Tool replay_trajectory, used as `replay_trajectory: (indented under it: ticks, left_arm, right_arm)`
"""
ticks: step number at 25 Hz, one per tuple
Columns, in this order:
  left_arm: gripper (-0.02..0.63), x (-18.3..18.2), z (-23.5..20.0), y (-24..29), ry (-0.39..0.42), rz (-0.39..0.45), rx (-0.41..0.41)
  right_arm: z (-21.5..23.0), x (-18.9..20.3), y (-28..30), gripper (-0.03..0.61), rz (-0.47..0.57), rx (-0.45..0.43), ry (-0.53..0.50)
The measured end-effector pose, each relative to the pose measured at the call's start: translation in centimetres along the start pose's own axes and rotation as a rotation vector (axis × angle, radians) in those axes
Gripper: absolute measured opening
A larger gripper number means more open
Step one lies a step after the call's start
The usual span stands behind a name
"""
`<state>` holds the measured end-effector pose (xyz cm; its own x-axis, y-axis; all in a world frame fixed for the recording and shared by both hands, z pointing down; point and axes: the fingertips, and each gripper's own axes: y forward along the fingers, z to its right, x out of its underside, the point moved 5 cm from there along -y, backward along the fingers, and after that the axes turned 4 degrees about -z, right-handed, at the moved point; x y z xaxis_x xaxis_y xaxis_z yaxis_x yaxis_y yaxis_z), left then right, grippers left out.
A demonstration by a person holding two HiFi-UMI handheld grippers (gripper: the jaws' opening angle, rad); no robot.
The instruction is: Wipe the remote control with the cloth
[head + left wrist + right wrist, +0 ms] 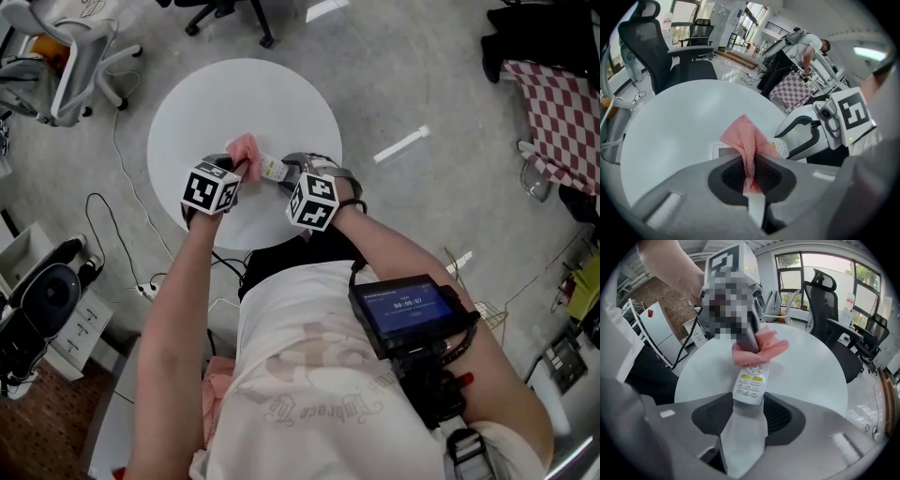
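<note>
Above the round white table (187,103), my right gripper (284,174) is shut on the near end of a white remote control (751,382), its yellow and white buttons facing up. My left gripper (246,167) is shut on a pink cloth (749,140), which bunches out past the jaws. The cloth (761,348) lies over the far end of the remote control (273,169) and hides that end. In the left gripper view only a corner of the remote control (780,147) shows beside the cloth, with my right gripper (801,133) just behind it. The two grippers face each other, close together.
Office chairs (80,56) stand on the grey floor left of and beyond the table. A cable (127,178) trails along the table's left side. A checked red and white cloth (558,117) hangs at the far right. A small screen (408,309) is strapped at my waist.
</note>
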<state>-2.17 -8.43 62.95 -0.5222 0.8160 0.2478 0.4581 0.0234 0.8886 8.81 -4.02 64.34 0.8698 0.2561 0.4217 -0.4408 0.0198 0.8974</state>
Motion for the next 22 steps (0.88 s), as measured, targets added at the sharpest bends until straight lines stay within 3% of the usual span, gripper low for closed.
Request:
replay_trajectory:
  ticks: [7,13,16,22]
  left_arm:
    - [0.018,-0.6,3.1,0.8,-0.028,0.038,0.088]
    - [0.017,-1.7,6.9,2.3,-0.013,0.059,0.227]
    - [0.018,-1.4,6.3,2.6,-0.021,0.048,0.209]
    - [0.018,-0.5,2.4,1.2,-0.037,0.052,0.066]
  right_arm:
    - [0.0,0.3,0.1,0.215,-0.005,-0.004,0.009]
    - [0.0,0.1,0.1,0.215,-0.009,-0.006,0.004]
    - [-0.2,0.3,0.2,0.215,-0.010,-0.006,0.007]
    - [-0.2,0.5,0.1,0.215,-0.006,-0.002,0.004]
